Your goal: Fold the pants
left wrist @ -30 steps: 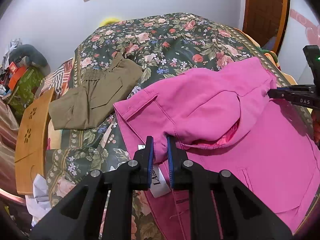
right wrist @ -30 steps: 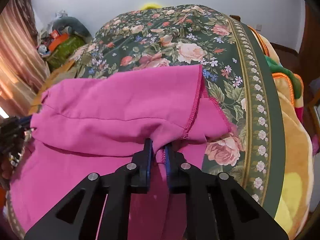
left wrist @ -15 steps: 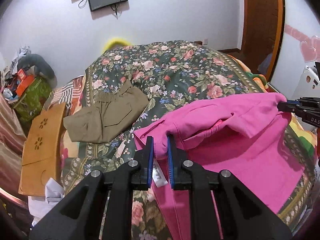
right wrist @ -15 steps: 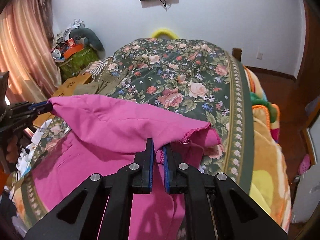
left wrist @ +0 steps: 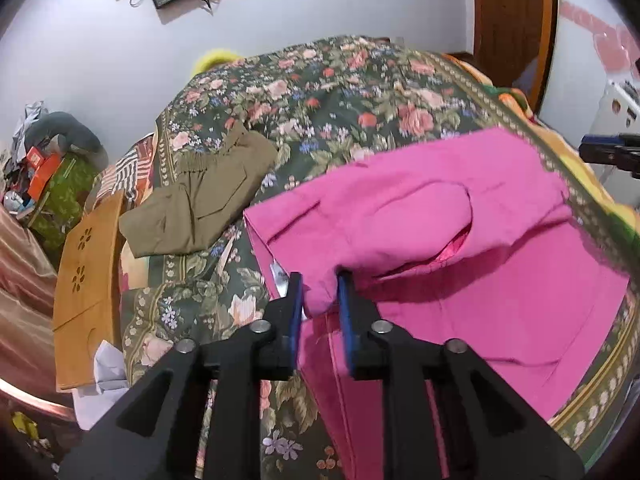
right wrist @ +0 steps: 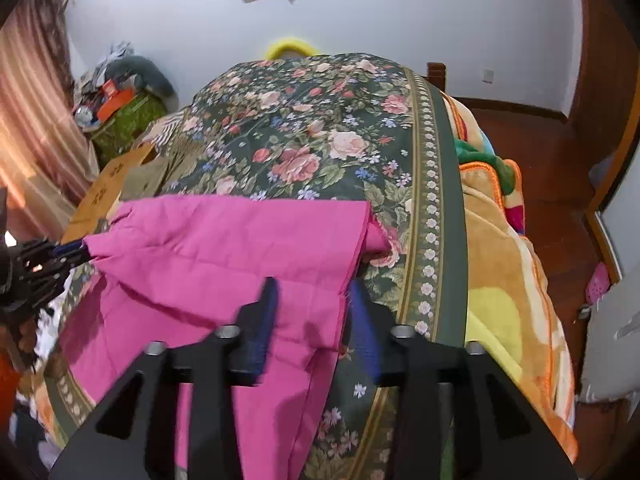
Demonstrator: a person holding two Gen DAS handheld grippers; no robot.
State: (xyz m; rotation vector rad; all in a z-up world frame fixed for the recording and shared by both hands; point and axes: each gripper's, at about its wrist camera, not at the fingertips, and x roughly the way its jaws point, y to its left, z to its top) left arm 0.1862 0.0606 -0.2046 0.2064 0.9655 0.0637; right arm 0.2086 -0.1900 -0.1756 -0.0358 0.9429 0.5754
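Pants of bright pink cloth (left wrist: 460, 240) lie on the bed with the dark floral bedspread (left wrist: 340, 92), one end doubled over the rest in a loose fold. Compared with a second ago, both claws have stopped pinching: they had clamped the folded edge, and now the jaws are opening. In the left wrist view the left claw (left wrist: 320, 304) has a corner of pink fabric sitting between its blue pads, which stand apart from it rather than pressing. In the right wrist view the right claw (right wrist: 314, 316) is parted wider, the hemmed edge hanging loosely between its jaws. That reads as a release: this fold appears laid down, and the top layer is rumpled and bulging, so smoothing or a further fold likely remains.

The left view alone shows the folded olive-green garment (left wrist: 200, 196) lying just beside the pink pants, with an orange wooden board (left wrist: 86, 276) at the bed's left edge. The right view alone shows the striped orange and yellow blanket (right wrist: 504, 280) under the bedspread's right border.
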